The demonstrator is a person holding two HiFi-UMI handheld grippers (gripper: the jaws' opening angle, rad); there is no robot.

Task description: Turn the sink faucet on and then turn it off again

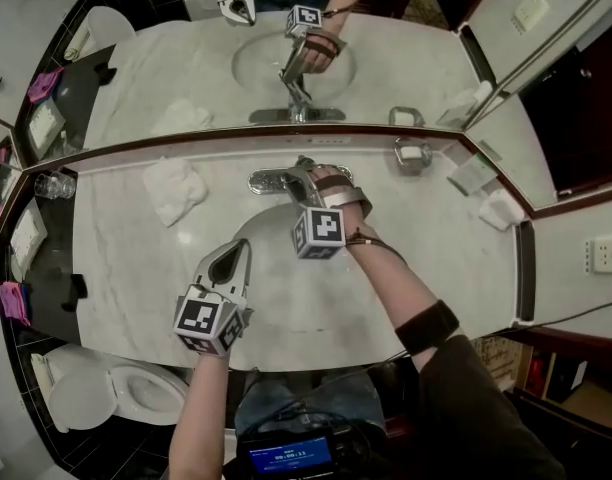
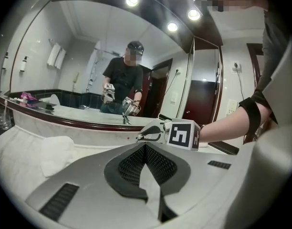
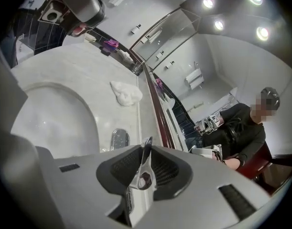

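Gripping the faucet lever (image 3: pixel 142 174) with the right gripper (image 3: pixel 146 149), with jaws narrowed onto the thin chrome blade and pressing on it from both sides. Finding the faucet (image 1: pixel 286 180) at upper centre of the head view, at the back edge of the marble counter (image 1: pixel 436 258), just below the mirror (image 1: pixel 186 78) and above the sink basin (image 1: pixel 276 288). Judging the step in hand as securing the lever before swinging it to start the water. Doing it well probably means keeping the pads square on the flat sides of the blade, holding close to its free end for leverage, and following the lever's own arc from the wrist instead of pulling straight, so avoiding a slip off the polished metal. Reading the lever's long axis, in the right gripper view, as running up the frame roughly in line with the jaws, with the rounded free end nearer the camera and the far end towards the mirror; pointing, by this reading, out over the basin, though the head view is hiding most of it under the right gripper (image 1: pixel 311 178). Hanging the left gripper (image 1: pixel 236 253) over the lower left rim of the basin, well apart from the faucet, with jaws closed together on nothing. Leaving the crumpled white washcloth (image 1: pixel 174 188) at centre left of the counter, out of the way.
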